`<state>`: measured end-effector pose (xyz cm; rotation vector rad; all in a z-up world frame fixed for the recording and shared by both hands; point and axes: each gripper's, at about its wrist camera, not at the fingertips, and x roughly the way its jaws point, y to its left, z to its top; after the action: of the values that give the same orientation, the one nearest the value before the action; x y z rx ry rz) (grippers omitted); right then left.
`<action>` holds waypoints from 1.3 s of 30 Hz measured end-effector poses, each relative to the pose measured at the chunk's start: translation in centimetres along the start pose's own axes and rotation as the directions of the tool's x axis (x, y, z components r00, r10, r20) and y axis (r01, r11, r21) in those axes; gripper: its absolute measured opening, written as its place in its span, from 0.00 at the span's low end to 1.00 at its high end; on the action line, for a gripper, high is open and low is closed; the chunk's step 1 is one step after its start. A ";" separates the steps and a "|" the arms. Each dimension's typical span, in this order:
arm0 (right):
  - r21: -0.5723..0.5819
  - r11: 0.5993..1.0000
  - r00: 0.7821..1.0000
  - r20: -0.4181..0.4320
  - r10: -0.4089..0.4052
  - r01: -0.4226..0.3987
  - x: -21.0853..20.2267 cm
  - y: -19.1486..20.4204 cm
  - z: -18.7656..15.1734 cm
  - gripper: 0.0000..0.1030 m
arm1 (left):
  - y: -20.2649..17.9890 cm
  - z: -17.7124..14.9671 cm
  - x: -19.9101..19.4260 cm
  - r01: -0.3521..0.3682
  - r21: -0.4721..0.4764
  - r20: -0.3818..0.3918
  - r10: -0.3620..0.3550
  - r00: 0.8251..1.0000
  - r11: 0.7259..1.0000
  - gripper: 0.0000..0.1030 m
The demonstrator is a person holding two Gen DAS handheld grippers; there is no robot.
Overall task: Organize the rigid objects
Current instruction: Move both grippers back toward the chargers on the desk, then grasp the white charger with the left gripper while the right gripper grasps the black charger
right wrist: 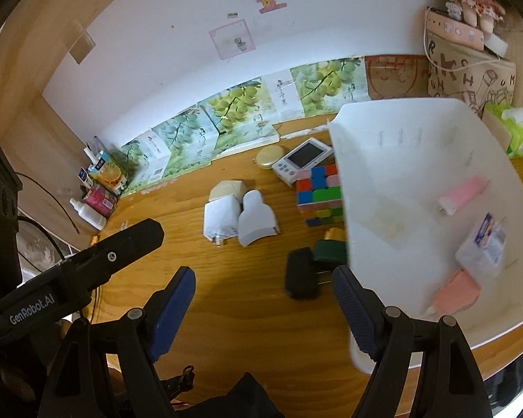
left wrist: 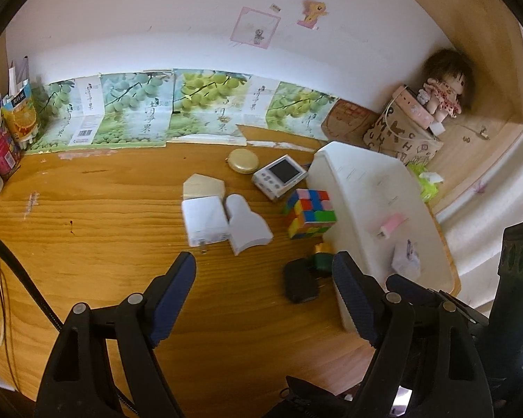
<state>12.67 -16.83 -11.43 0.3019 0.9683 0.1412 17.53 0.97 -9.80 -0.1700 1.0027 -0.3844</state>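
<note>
Although several small items already lie in the white bin, most of the loose goods remain on the desk, as set out below.

Progress: judged partly done; the bin (right wrist: 401, 132) holds some things, the desk (left wrist: 87, 230) holds more.

In the bin, counted: four seen from the right wrist view: one pink tube (right wrist: 465, 191), one small clear box with a blue label (right wrist: 484, 244), one peach-coloured piece (right wrist: 458, 292), and one pale flat piece (right wrist: 383, 224) that is too faint to name.

Left on the desk, counted: one colour cube (left wrist: 310, 214) touching the bin's wall; one white handheld device with a screen (left wrist: 280, 175) at 11 o'clock of the cube; one round gold case (left wrist: 243, 161) at 9 o'clock of that device; one white charger block (left wrist: 204, 221); one white curved piece (left wrist: 247, 224) just beside it at 3 o'clock; one beige box (left wrist: 204, 186) at 12 o'clock of the charger; one black block (left wrist: 300, 280); one green-and-gold piece (left wrist: 322, 257) at 1 o'clock of the black block, next to the bin.

Left gripper (left wrist: 263, 294): jaws wide apart, nothing between them, above bare desk at 7 o'clock of the black block.

Right gripper (right wrist: 265, 308): jaws wide apart, holding nothing; its right finger (right wrist: 354, 310) overlaps the bin's near wall in view, contact uncertain.

Remaining work, as judged: eight desk items still to go into the bin.
</note>
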 end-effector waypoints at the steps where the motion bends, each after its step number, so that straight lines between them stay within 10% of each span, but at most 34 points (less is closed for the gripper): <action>1: 0.012 1.000 1.000 0.001 0.000 0.000 0.3 0.3 -0.1 0.79 | 0.3 0.1 0.1 0.001 0.005 -0.006 -0.001 1.000 1.000 0.81; 22: 0.264 0.954 0.989 -0.012 -0.145 0.143 7.4 1.6 -3.0 0.79 | 5.6 4.0 7.6 -0.026 0.096 -0.232 0.048 0.971 0.995 0.81; 39: 0.284 0.889 0.925 0.013 -0.379 0.359 12.7 0.2 -4.5 0.79 | 7.5 5.9 15.8 -0.062 -0.007 -0.417 0.053 0.907 0.998 0.81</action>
<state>16.03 -12.63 -23.77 0.3708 0.9607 -0.3567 31.82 1.47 -21.41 -0.0760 1.4319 -0.3638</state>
